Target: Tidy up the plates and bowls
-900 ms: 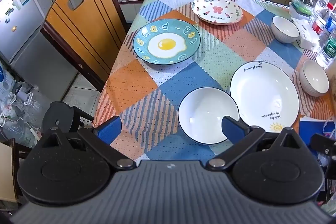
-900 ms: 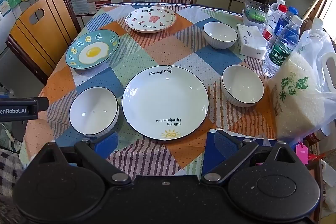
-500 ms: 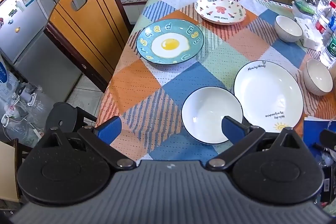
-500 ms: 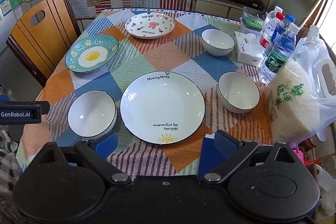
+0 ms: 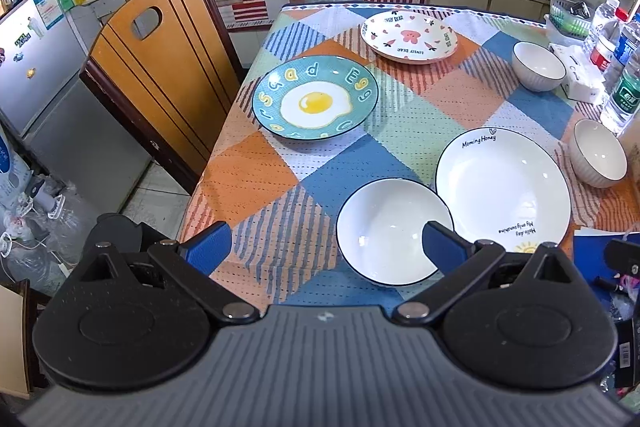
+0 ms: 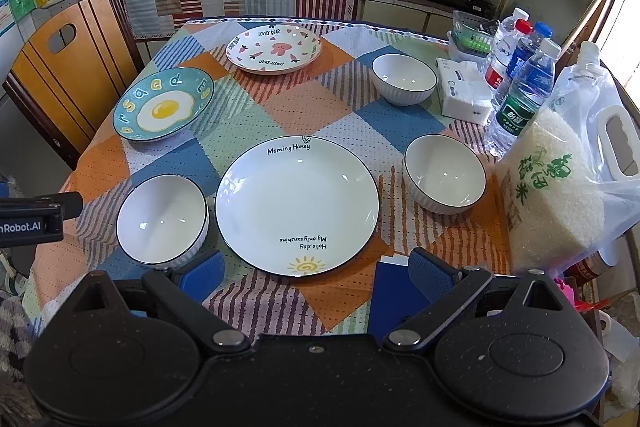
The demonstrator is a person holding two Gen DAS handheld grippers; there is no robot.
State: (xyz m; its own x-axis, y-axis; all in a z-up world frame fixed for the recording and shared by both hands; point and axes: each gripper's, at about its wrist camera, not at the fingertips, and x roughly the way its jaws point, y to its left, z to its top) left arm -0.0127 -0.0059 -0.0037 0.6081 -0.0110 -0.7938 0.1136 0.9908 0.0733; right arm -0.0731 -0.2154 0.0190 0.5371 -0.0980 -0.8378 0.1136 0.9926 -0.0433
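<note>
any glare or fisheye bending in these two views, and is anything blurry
Right wrist view: window light blows out the right edge behind the rice bag, small glints sit in the near bowl. Left wrist view: the chair and fridge bow outward. Both views are sharp on the large white plate; frame corners go dark.

large white plate point(image 6: 296, 205): "Morning Honey" at far rim, "Hello.day My only sunshine" upside down above a sun at near rim; pink-print plate point(image 6: 274, 49): "LOVELY BEAR" twice; teal egg plate point(image 5: 315, 103): scattered letters incl. "Egg"; black mount point(image 6: 30, 225) at left edge: "nRobot.AI", start cut off; rice bag point(image 6: 554, 187): green Chinese characters
</note>
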